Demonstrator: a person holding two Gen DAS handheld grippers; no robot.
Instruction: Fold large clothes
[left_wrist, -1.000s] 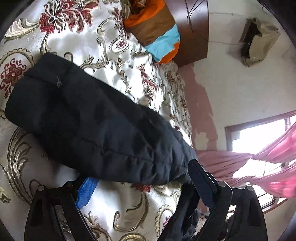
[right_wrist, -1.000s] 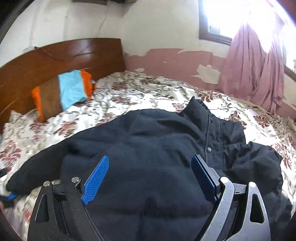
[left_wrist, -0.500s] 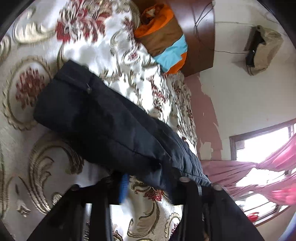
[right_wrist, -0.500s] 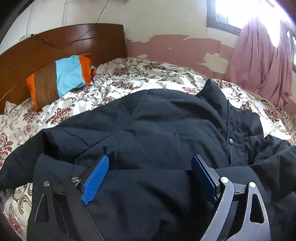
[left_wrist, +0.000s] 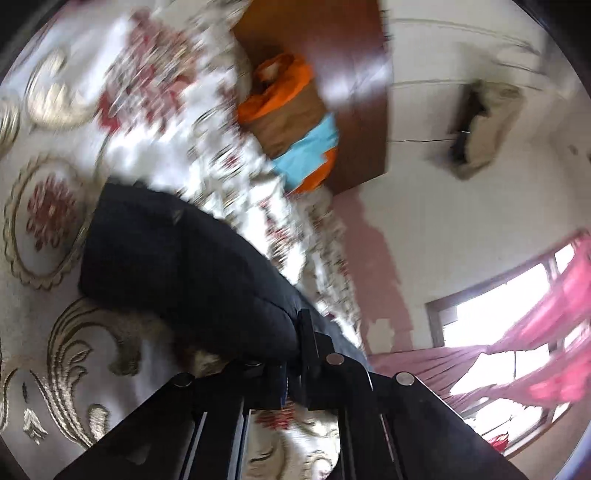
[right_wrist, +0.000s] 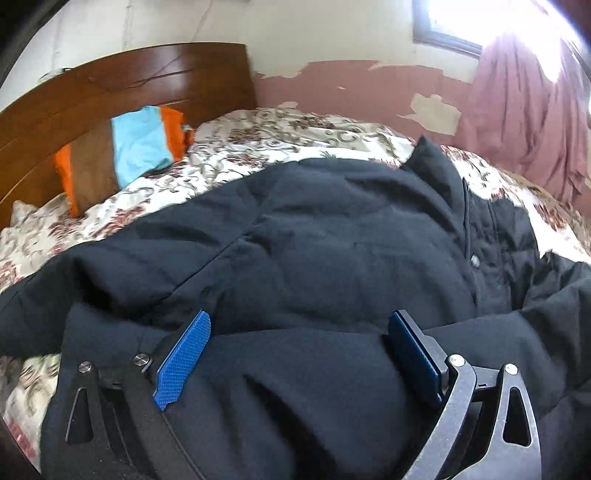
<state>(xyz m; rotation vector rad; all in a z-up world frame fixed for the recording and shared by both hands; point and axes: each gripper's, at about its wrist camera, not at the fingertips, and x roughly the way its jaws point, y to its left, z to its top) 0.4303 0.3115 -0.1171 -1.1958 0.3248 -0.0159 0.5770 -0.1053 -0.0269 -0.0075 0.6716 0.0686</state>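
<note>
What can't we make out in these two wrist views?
- Left wrist view: motion blur smears the bedspread and pillow.
- Left hand-held gripper: shut on the jacket sleeve; the pads are buried in fabric, so grip depth is unclear.
- Right wrist view: right hand-held gripper, jaws opening; contact with the black jacket is unclear.
- Jacket hem: cut off by the bottom edge.

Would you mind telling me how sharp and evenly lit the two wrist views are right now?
Left wrist view: motion blur smears the floral bedspread and striped pillow; the window is blown out white. Right wrist view: much sharper, the black jacket shows its seams, though glare from the window washes over the pink curtain. Both bend straight edges, fisheye style.
</note>
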